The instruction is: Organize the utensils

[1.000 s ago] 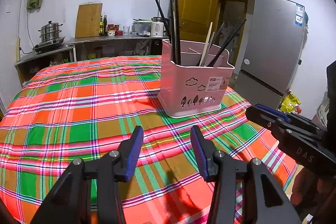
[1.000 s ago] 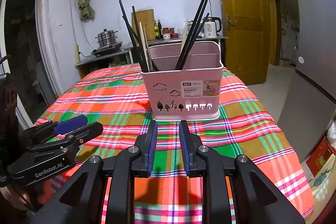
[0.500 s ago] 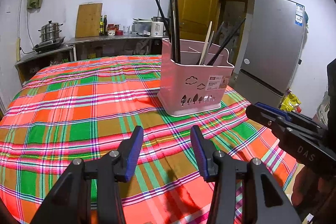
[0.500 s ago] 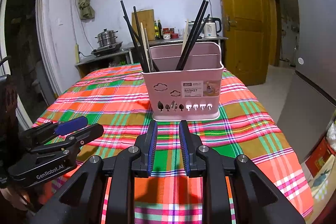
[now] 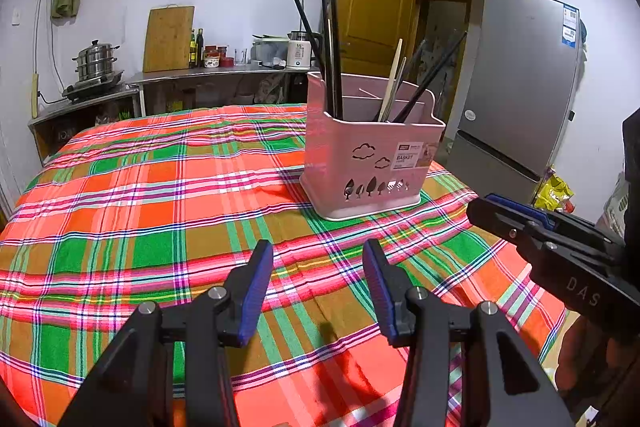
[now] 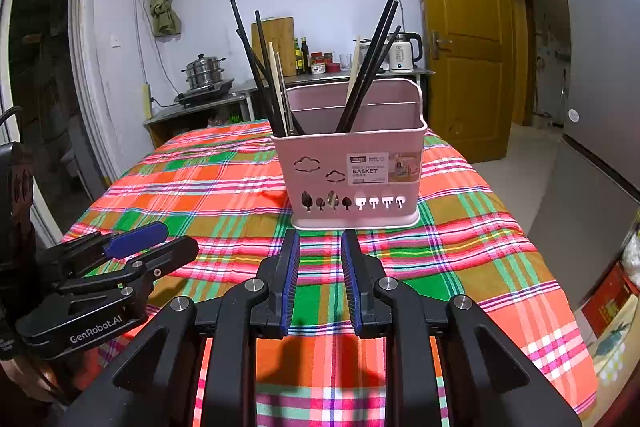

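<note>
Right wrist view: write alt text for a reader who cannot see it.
A pink basket holding black and pale chopsticks stands on a plaid cloth. The open, empty right tongs point at it, with the left tongs at lower left.

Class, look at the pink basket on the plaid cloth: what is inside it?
The pink basket holds black chopsticks and pale wooden chopsticks, leaning outward in two groups on either side. Their lower ends are hidden by the basket wall, so anything lying at the bottom cannot be seen.
</note>
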{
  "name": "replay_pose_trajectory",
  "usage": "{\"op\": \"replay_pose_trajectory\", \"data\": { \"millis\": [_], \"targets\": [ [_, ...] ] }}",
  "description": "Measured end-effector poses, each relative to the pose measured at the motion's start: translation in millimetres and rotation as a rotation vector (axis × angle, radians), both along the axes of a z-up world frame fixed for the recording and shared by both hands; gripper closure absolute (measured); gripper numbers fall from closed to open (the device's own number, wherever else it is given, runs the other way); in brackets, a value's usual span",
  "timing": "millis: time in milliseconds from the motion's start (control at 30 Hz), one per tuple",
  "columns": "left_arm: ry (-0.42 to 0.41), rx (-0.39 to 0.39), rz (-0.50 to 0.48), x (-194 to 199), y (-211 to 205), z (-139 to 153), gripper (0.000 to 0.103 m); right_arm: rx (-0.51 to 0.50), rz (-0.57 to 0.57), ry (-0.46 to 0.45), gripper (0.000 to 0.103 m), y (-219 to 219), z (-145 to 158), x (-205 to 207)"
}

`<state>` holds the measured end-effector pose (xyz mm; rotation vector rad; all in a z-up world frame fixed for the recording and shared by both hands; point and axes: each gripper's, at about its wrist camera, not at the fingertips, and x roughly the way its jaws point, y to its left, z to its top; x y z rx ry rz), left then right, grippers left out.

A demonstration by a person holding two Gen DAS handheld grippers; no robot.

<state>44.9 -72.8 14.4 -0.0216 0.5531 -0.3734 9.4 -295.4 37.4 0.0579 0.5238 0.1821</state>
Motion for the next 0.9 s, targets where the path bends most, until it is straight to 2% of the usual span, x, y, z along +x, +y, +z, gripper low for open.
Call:
{"op": "replay_pose_trajectory", "data": {
  "millis": [900],
  "targets": [
    [-0.015,0.037,-0.014,-5.0,-4.2,-1.5,0.054,-0.005,0.002,0.003,0.081,0.8,-1.0,-1.3]
  ]
}}
